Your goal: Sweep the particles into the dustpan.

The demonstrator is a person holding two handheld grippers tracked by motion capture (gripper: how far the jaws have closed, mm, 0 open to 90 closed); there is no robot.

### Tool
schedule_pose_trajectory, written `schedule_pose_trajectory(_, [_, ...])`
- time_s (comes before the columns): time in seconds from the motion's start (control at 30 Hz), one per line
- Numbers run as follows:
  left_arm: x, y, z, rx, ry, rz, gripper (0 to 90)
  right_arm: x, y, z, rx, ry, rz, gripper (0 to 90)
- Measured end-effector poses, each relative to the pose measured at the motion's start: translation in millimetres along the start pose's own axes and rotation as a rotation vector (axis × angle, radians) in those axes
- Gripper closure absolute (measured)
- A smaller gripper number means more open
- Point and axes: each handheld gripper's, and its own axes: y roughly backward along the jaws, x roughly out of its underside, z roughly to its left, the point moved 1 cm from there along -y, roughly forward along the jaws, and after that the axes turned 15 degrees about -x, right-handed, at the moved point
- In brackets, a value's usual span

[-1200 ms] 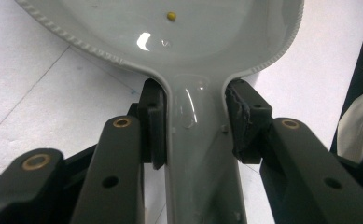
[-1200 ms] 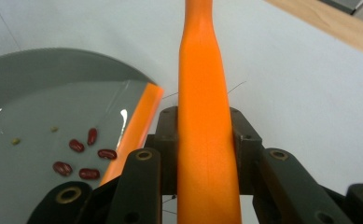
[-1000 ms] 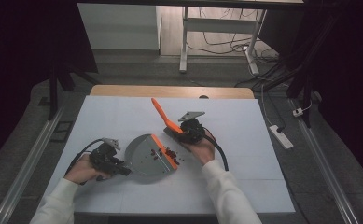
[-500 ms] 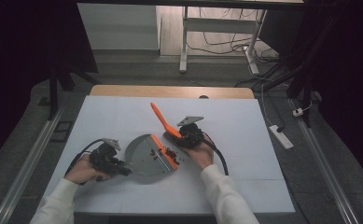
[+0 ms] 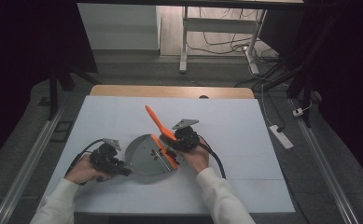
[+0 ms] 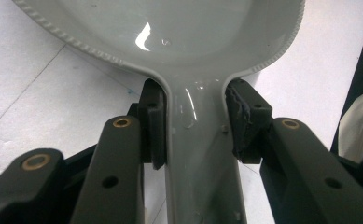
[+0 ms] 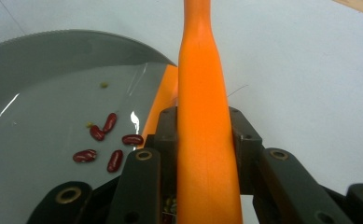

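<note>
A grey dustpan [image 5: 144, 156] lies on the white table, with several red beans [image 7: 107, 144] on its floor. My left gripper [image 5: 119, 169] is shut on the dustpan's handle [image 6: 195, 140], one pad against each side, and the pan [image 6: 170, 28] spreads out ahead. My right gripper [image 5: 178, 142] is shut on the orange brush handle [image 7: 202, 116], which slants up and away [image 5: 156, 121]. The brush's orange head [image 5: 164, 153] sits at the dustpan's open edge.
White sheet covers the table [image 5: 244, 126], with a wooden strip [image 5: 170, 91] along the far edge. A power strip [image 5: 281, 136] lies on the floor to the right. Desk legs and cables [image 5: 216, 42] stand beyond the table.
My right gripper and the orange brush have shifted slightly nearer and to the left. The left gripper and dustpan have stayed put.
</note>
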Motion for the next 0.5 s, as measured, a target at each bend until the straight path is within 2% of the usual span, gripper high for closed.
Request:
schedule_pose_trajectory(0.2, [0.5,-0.8,0.1,0.004,0.005,-0.003,61.7,-1.3,-4.7,8.0,-0.008,0.012,-0.003,69.9])
schedule_pose_trajectory(0.5, [0.8,-0.2,0.5,0.007,0.004,-0.002,61.7,-3.0,-8.4,10.9,-0.02,-0.001,-0.02,69.9])
